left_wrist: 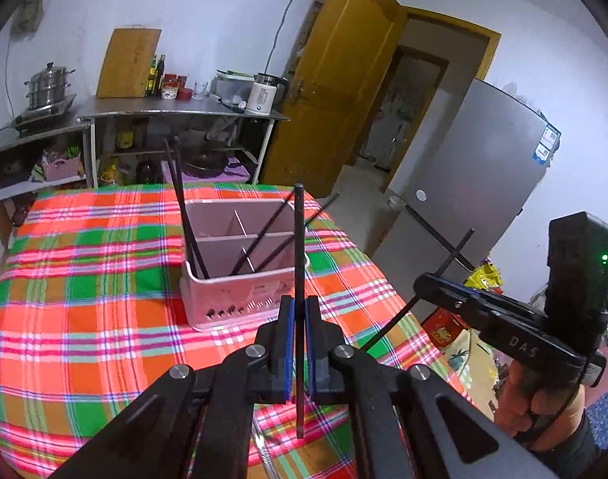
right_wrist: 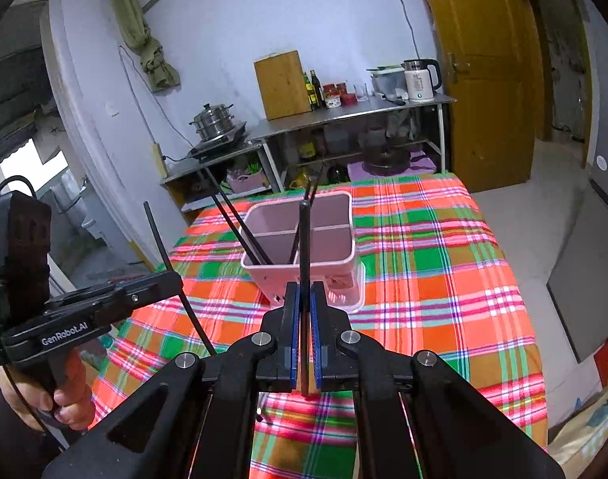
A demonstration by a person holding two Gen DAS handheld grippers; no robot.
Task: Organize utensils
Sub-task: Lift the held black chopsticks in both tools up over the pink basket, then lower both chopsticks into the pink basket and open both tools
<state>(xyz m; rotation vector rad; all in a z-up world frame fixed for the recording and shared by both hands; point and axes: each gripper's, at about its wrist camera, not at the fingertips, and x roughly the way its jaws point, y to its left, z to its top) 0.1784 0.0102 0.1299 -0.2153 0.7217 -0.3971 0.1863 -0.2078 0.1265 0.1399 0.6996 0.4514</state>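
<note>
A black chopstick is clamped upright in the left gripper; a second chopstick is likewise pinched in the right gripper. Beyond, the pink divided holder stands on the plaid tablecloth, other chopsticks already inside. Each stick should be lowered tip-first into one compartment, clear of the dividers, then released.

Even indoor light, strong fisheye bend

We see soft, cool light with faint shadows; the plaid tablecloth glows oversaturated, nearly blown out. Both views curve hard toward black vignetted corners, and the window at the right view's left edge flares white.
</note>
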